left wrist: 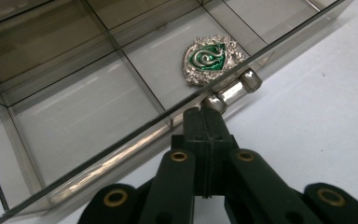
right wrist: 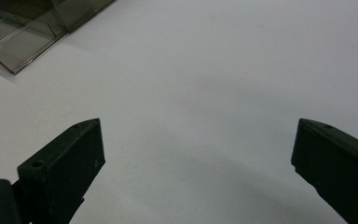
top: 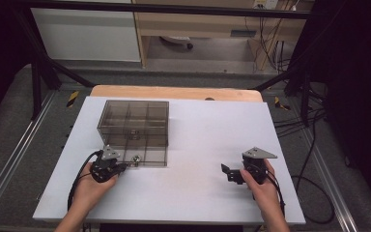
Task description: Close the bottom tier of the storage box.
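At the left of the high view, the person's left hand [top: 89, 186] holds the left gripper [top: 124, 166] low over the white desk [top: 198, 145], its tip against the near front wall of a smoky clear plastic drawer box [top: 134, 130]. The box stands on the left half of the desk and is split into compartments by thin walls. In the left gripper view the fingers [left wrist: 204, 135] are pressed flat together with no gap between them, and their tip sits just at a small silver knob [left wrist: 233, 91] that juts from the box's front wall; whether the fingers actually pinch the knob's near end cannot be told. Just behind that wall, inside the front compartment, lies a silver crest badge [left wrist: 209, 59] with a green enamel centre bearing a curled snake shape, flat on the compartment floor. The neighbouring compartments seen there look bare.

Further right, the middle of the desk is plain white surface. At the right, the person's right hand [top: 263, 186] holds the right gripper [top: 226, 172] well apart from the box, pointing leftward across the desk. In the right gripper view its fingers [right wrist: 67, 161] stand spread wide with only the white desk between them, and a corner of the box shows at the upper left.
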`<state>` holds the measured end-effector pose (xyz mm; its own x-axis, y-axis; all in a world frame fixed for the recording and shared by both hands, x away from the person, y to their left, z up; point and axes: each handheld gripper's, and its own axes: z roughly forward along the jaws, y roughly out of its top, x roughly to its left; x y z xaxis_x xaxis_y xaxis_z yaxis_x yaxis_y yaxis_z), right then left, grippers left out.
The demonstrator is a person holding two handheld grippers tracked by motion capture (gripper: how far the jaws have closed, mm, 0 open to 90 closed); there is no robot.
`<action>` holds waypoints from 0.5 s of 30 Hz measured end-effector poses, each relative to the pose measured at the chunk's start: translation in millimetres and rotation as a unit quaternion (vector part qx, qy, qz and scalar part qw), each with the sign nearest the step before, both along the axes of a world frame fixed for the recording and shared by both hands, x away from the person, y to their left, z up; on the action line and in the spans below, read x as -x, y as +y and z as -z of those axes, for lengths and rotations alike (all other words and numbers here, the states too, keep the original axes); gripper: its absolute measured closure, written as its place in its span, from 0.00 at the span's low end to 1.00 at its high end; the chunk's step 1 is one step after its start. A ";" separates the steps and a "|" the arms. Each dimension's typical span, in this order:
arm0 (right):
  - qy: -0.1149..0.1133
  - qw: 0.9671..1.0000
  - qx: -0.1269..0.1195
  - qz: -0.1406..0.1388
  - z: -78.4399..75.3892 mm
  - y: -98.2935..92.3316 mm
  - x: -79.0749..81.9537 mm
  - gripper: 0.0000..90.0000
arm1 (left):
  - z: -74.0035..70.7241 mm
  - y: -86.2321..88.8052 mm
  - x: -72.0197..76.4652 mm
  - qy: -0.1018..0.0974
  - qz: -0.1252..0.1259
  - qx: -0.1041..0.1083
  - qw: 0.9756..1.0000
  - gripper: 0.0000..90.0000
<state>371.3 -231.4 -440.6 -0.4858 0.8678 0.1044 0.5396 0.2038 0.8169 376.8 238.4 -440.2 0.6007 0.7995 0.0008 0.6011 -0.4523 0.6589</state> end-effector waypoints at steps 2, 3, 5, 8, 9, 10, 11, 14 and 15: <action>-0.002 1.000 0.001 -0.001 0.1 0.4 0.0 0.03 | 0.2 -0.2 0.1 -0.001 0.000 0.000 1.000 1.00; -0.001 1.000 0.001 -0.001 0.2 0.4 0.0 0.03 | 0.3 -0.2 0.1 -0.002 -0.001 0.002 1.000 1.00; 0.001 1.000 -0.002 0.001 0.2 0.7 -0.3 0.03 | 0.3 -0.6 0.1 -0.002 0.000 0.001 1.000 1.00; 0.000 1.000 -0.002 0.001 0.0 0.7 -0.2 0.03 | 0.4 -1.5 0.5 -0.005 -0.001 -0.002 1.000 1.00; -0.002 1.000 0.001 -0.001 0.0 0.2 0.0 0.03 | 0.4 -1.7 0.6 -0.007 -0.001 -0.002 1.000 1.00; -0.003 1.000 0.002 -0.002 0.0 0.2 0.1 0.03 | 0.4 -1.9 0.7 -0.007 -0.001 -0.003 1.000 1.00; -0.002 1.000 0.002 -0.002 0.1 0.2 0.1 0.03 | 0.3 -1.9 0.8 -0.007 -0.001 -0.003 1.000 1.00; -0.002 1.000 0.000 -0.001 0.1 0.6 -0.2 0.03 | 0.2 -2.0 0.8 -0.008 -0.001 -0.003 1.000 1.00; -0.002 1.000 0.000 -0.001 0.1 0.5 -0.3 0.03 | 0.2 -2.2 0.8 -0.007 -0.002 -0.002 1.000 1.00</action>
<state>371.6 -230.9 -440.7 -0.4883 0.8667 0.1019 0.5353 0.2053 0.8193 376.0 236.3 -440.5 0.5973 0.8019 0.0121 0.5933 -0.4520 0.6661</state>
